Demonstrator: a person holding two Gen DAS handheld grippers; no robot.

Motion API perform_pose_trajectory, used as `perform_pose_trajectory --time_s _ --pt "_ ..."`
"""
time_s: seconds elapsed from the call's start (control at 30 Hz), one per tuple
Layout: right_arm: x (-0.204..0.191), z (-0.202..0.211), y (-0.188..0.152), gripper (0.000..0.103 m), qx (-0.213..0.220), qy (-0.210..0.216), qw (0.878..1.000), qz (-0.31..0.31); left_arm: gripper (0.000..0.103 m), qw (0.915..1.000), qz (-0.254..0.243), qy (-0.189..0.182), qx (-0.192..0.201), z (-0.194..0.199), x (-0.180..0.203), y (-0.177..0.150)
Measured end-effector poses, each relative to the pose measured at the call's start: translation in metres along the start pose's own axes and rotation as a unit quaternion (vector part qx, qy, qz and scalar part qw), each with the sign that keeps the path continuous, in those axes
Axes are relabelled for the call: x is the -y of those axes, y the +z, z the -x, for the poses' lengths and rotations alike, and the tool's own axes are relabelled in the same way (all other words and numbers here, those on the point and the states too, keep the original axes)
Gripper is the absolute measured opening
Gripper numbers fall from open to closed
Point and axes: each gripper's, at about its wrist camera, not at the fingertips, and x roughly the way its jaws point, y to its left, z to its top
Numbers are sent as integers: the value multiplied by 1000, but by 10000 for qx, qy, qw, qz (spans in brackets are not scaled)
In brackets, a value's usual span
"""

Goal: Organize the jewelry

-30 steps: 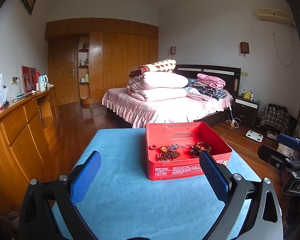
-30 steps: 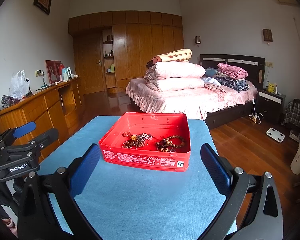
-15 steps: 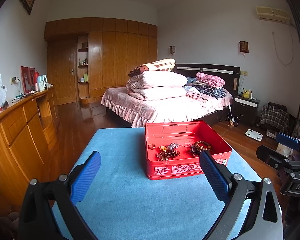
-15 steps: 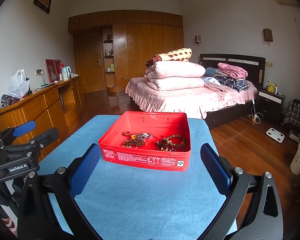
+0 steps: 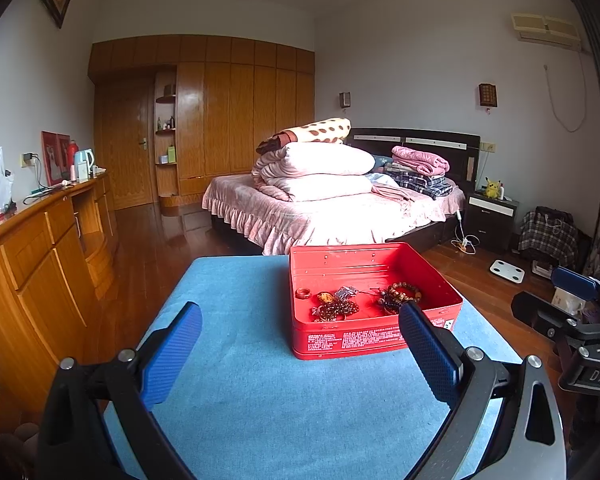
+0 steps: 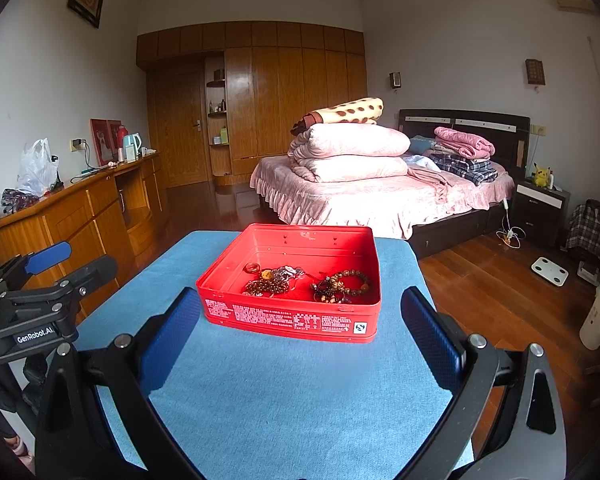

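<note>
Left wrist view: the left hand-held gripper [image 5: 300, 332] is seen with its blue pads spread wide apart, nothing held between them, above the blue-covered bench [image 5: 260, 392]. The red tin [image 5: 364, 336] is found ahead and slightly right, resting on the bench, lidless. Inside, a reddish ring [image 5: 303, 293] lies at the left, a dark beaded bracelet [image 5: 400, 295] at the right, tangled beads between. The right hand-held gripper [image 5: 572, 312] is glimpsed at the right edge.

Right wrist view: the right hand-held gripper [image 6: 300, 312] is likewise shown gaping, empty, its pads flanking the tin's [image 6: 292, 316] near wall without touching. The bracelet [image 6: 342, 286] and the ring [image 6: 252, 268] are seen on the tin floor. The left hand-held gripper [image 6: 52, 276] is caught at the left, off the bench's [image 6: 300, 392] edge.
</note>
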Motion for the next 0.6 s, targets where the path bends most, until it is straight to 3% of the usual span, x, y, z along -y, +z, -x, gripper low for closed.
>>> perform_pose_trajectory --time_s 0.6 --pt "2 5 5 97 46 -11 10000 4 97 10000 8 27 68 3 -2 4"
